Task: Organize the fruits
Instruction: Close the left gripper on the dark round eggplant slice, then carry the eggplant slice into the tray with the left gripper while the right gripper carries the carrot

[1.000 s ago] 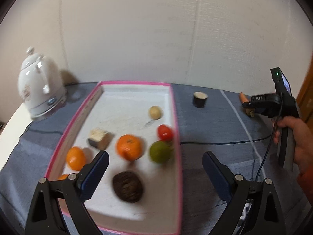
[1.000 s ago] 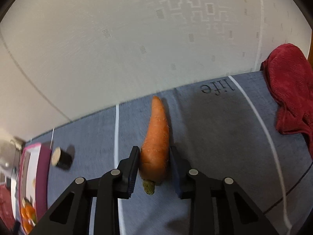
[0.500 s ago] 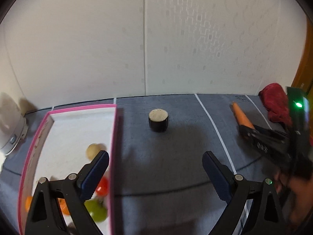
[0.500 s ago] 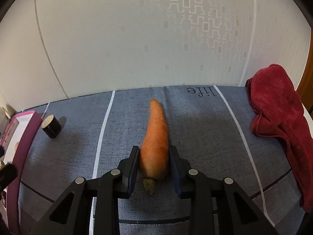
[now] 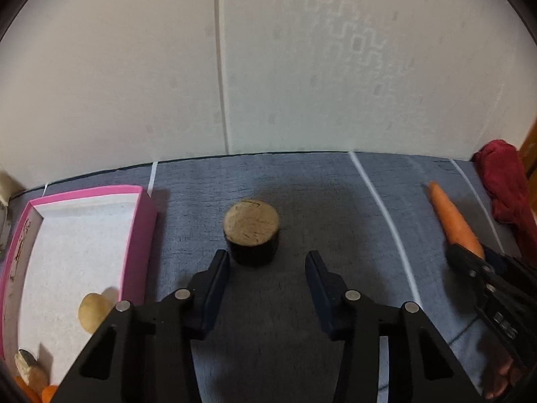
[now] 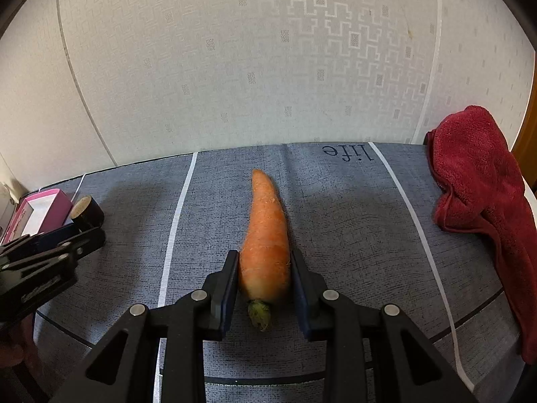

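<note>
A short dark cylinder with a pale cut top (image 5: pixel 251 231) stands on the blue-grey cloth just ahead of my left gripper (image 5: pixel 267 262), which is open and empty; it also shows in the right wrist view (image 6: pixel 86 212). My right gripper (image 6: pixel 265 270) is shut on the thick end of an orange carrot (image 6: pixel 266 238), which lies along the cloth pointing away. The carrot also shows in the left wrist view (image 5: pixel 453 220). A pink-rimmed tray (image 5: pixel 141 225) at the left holds a potato (image 5: pixel 92 312) and other produce at the frame edge.
A red towel (image 6: pixel 483 194) lies bunched at the right end of the table. A white wall stands close behind the table's far edge. White stripes cross the cloth. The left gripper's body shows at the left of the right wrist view (image 6: pixel 43 258).
My left gripper has swung right from over the tray to the dark cylinder, closed in on it and narrowed its opening. My right gripper stays shut on the carrot.
</note>
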Demonstrator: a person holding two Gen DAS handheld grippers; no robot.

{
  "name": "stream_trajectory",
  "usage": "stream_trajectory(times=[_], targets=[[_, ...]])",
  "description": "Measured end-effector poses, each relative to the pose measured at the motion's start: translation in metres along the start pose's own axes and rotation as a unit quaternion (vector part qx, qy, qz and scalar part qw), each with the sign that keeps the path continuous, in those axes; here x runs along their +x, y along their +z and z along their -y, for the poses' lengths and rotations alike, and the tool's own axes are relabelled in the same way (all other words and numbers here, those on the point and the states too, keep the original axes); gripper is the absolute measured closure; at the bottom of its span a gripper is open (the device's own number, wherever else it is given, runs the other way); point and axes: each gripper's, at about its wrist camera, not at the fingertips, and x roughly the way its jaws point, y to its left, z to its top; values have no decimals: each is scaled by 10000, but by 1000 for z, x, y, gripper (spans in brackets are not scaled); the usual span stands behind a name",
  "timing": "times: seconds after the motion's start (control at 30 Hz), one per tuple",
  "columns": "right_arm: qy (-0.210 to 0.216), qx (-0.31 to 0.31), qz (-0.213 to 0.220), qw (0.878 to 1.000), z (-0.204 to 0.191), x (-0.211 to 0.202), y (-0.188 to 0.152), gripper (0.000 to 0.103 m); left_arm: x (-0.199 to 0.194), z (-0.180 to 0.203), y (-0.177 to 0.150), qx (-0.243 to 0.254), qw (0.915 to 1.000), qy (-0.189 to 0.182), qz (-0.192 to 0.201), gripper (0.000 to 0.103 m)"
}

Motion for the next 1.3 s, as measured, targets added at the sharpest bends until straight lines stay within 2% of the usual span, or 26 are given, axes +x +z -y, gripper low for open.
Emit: stream_trajectory(times=[0.13, 0.2, 0.23, 0.43, 0.73, 1.0, 1.3], targets=[[10, 16, 1, 10000, 3, -9, 5, 73, 5, -3, 8, -134, 9999, -7, 101, 60], [14, 54, 4, 10000, 4, -8, 5, 73, 7, -4, 11, -149, 9998, 40, 129, 68], [17, 73, 5, 10000, 5, -5, 5, 73, 8, -6, 12, -165, 9998, 34, 143, 68], [-14, 151, 14, 9999, 7, -3, 5, 73, 10, -8, 12, -125, 9996, 55, 241, 69], [-6, 151, 17, 9999, 10, -4, 5, 73, -5, -8, -4, -153, 9993, 144, 294, 69], [-26, 492, 92, 9987, 30, -7, 2, 73, -29, 2, -24, -171, 9991, -1, 377, 69], [-97, 437, 195, 9988, 31, -11, 0, 73, -60, 2, -44, -236, 9985, -229, 442, 69]])
